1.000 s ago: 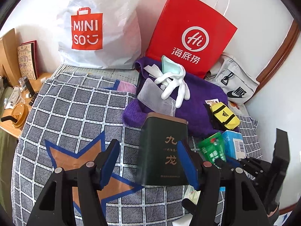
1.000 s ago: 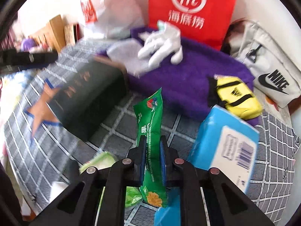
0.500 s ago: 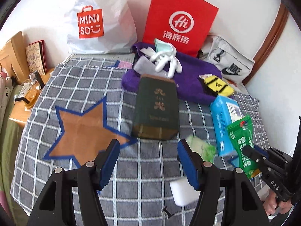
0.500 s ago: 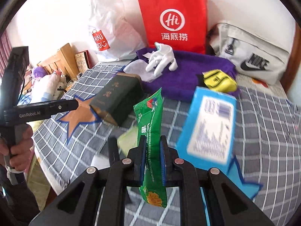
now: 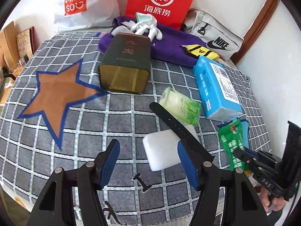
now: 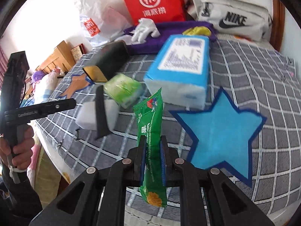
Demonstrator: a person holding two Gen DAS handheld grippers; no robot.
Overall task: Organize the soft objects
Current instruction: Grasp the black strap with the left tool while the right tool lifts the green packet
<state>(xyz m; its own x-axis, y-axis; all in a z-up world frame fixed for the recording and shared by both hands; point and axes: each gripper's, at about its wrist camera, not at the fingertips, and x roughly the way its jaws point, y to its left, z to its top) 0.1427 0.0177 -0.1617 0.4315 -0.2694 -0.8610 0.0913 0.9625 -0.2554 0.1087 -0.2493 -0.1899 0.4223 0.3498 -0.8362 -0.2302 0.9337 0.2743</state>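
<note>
**Visitor:** What is nearest to the person right now?

**Onlooker:** The right gripper (image 6: 153,160), its jaws clamped together on a green snack packet (image 6: 151,131). The packet stands upright between the pads, its top sticking up and its bottom hanging below. Just past it, on the grey checked blanket (image 6: 263,86), lies a blue star patch (image 6: 220,133). I judge that star to be the drop spot.

**Visitor:** And the other hand?

**Onlooker:** The left gripper (image 5: 148,162) has its jaws apart and holds nothing. It hovers above a white foam block (image 5: 161,150), and a black strap (image 5: 169,120) lies across that block.

**Visitor:** What lies farther off?

**Onlooker:** A green tissue pack (image 5: 180,107), then a blue tissue pack (image 5: 216,88), an orange star patch (image 5: 56,94) and a dark tin (image 5: 128,64) on its side. Beyond these are a purple towel (image 5: 169,47) with white gloves (image 5: 148,28) on it, and bags against the wall.

**Visitor:** How should the packet go down?

**Onlooker:** My advice: bring it low over the blue star, lay it flat, then release, so it does not topple off the edge.
</note>
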